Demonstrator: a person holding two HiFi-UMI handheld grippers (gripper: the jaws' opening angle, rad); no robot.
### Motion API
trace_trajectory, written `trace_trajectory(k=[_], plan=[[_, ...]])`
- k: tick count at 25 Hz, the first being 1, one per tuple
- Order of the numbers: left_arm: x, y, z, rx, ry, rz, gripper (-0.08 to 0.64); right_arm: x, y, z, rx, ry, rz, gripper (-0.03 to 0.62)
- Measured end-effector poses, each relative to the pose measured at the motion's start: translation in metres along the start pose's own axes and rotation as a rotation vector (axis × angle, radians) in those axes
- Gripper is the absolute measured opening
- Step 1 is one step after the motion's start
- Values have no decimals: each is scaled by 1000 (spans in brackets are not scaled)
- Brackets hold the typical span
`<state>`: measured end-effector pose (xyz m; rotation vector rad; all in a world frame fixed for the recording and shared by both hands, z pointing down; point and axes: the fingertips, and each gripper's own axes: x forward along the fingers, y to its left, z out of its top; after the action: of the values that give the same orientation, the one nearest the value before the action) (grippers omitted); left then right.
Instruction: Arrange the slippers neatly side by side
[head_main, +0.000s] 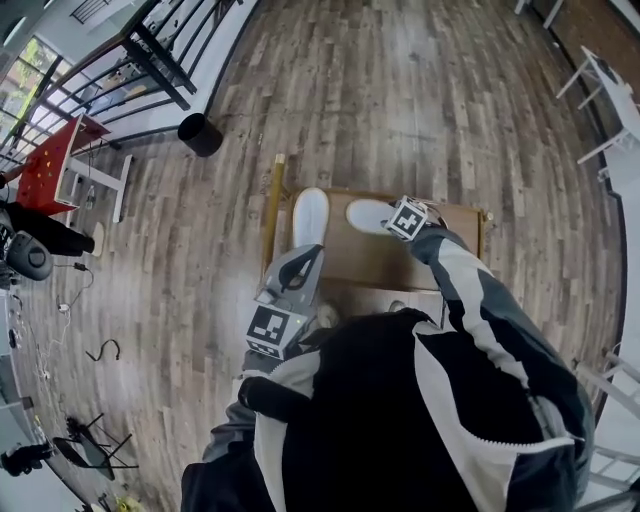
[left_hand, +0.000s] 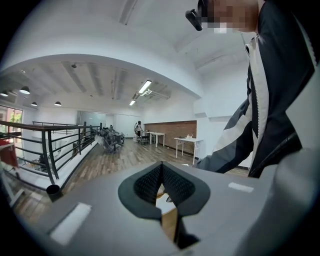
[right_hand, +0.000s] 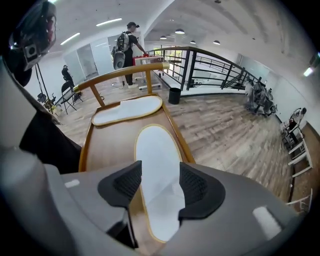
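Grasp step: the right gripper (right_hand: 160, 185), jaws wide and empty, hung over the slipper (right_hand: 156, 150) along the bench's (right_hand: 107, 150) long edge; the other slipper (right_hand: 127, 110) lay crosswise at the railed end, the left gripper (left_hand: 162, 184) closed on nothing; the next move likely called for lowering, closing, then turning it parallel.

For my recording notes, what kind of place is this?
Probably a large open indoor studio or loft-style workspace: a wood-plank floor, a black metal railing along one side, and white tables near the far wall.
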<state>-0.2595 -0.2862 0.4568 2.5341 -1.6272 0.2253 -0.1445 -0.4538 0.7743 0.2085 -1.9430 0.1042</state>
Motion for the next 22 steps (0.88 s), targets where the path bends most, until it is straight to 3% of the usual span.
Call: trace_trajectory(k=[9, 10, 11, 12, 19, 22], plan=[[-21, 10, -9, -12, 31, 57, 12, 20, -25, -13, -41, 134, -10, 227], [-21, 11, -9, -15, 35, 65, 12, 21, -25, -14, -57, 142, -10, 198], [-20, 11, -9, -17, 39, 73, 12, 21, -25, -14, -76, 145, -11, 57], [-21, 13, -9, -19, 41, 81, 12, 21, -25, -14, -92, 148, -9, 20], [-23, 16, -10, -18, 39, 72, 12, 21, -18, -7, -99, 131, -5, 17], [-20, 17, -11, -23, 32, 62, 12, 12, -10, -1, -36, 71, 33, 18]])
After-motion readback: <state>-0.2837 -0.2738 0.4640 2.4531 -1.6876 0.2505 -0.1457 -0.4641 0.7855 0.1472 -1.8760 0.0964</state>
